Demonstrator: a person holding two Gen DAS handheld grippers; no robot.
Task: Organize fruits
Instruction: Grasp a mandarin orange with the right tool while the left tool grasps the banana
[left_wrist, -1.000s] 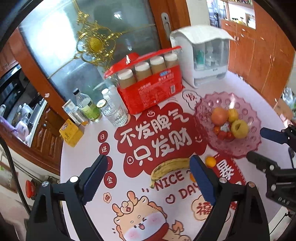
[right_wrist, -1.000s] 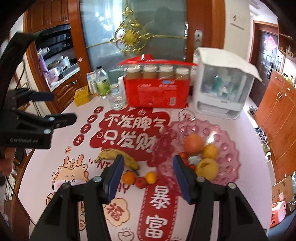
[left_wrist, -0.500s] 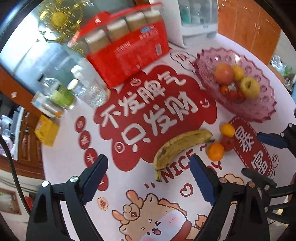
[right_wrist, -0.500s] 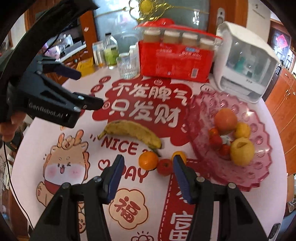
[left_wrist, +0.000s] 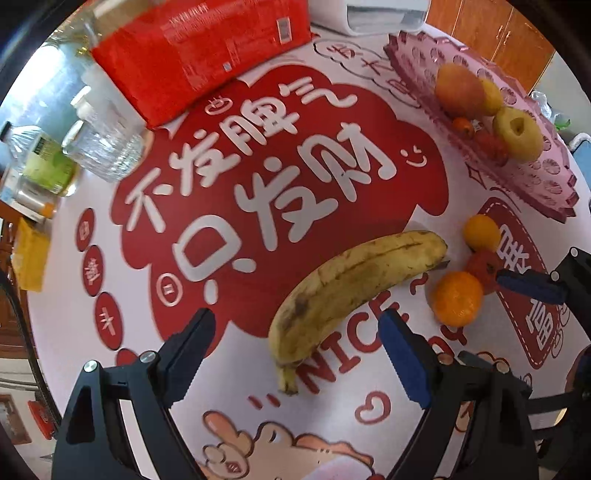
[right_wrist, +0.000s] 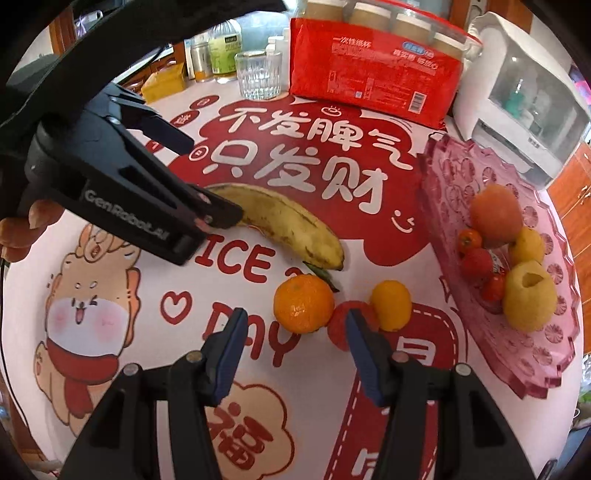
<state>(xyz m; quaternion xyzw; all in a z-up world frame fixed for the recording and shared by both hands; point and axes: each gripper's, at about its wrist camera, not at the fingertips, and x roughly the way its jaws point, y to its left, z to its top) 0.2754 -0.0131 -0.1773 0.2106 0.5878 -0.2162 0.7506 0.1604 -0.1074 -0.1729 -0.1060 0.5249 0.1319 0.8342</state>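
Where banana (left_wrist: 354, 291) lies, tangerine (left_wrist: 457, 298) beside

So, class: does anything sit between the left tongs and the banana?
Nothing visible. The left tongs are open, and the banana lies on bare tablecloth just ahead of them, its stem end reaching the gap between the fingers.

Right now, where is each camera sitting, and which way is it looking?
Left wrist: rides the open left hand-held gripper, looking down at the spotted yellow banana; its own black fingers show.
Right wrist: rides the open right hand-held gripper, facing the round orange tangerine; its fingers and the left hand-held gripper show.
Shared: banana, tangerine, pink scalloped fruit plate.
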